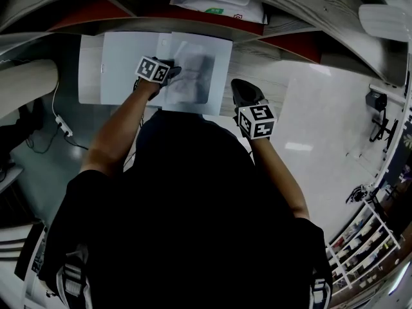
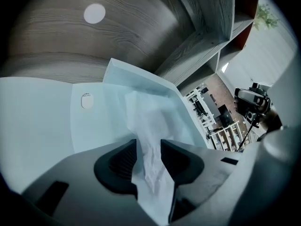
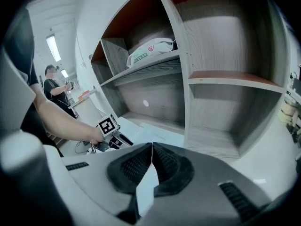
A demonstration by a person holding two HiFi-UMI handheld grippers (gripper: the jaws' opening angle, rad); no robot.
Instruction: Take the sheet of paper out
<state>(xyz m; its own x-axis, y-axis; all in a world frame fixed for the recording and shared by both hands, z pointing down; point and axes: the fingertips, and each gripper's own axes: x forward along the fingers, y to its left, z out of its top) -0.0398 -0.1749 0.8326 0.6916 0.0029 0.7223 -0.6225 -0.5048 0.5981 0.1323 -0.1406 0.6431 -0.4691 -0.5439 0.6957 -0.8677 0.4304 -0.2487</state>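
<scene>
A pale blue plastic folder point(image 1: 122, 63) lies on the low shelf board, with its cover raised on the right side. A crumpled white sheet of paper point(image 1: 193, 79) sticks out of it. In the left gripper view the paper point(image 2: 150, 121) runs between the jaws of my left gripper point(image 2: 148, 142), which stand apart and do not press on it. My left gripper point(image 1: 175, 74) hovers over the folder's middle. My right gripper point(image 1: 237, 84) is at the folder's right edge. Its jaws point(image 3: 152, 146) meet on a thin pale sheet that looks like the folder's cover.
Grey wooden shelving surrounds the folder, with an upright divider point(image 3: 188, 79) to its right. A pack of wipes point(image 1: 219, 5) lies on the shelf above. A white floor point(image 1: 322, 127) spreads to the right. A cable point(image 1: 61, 124) trails at the left. Another person point(image 3: 56, 86) stands far back.
</scene>
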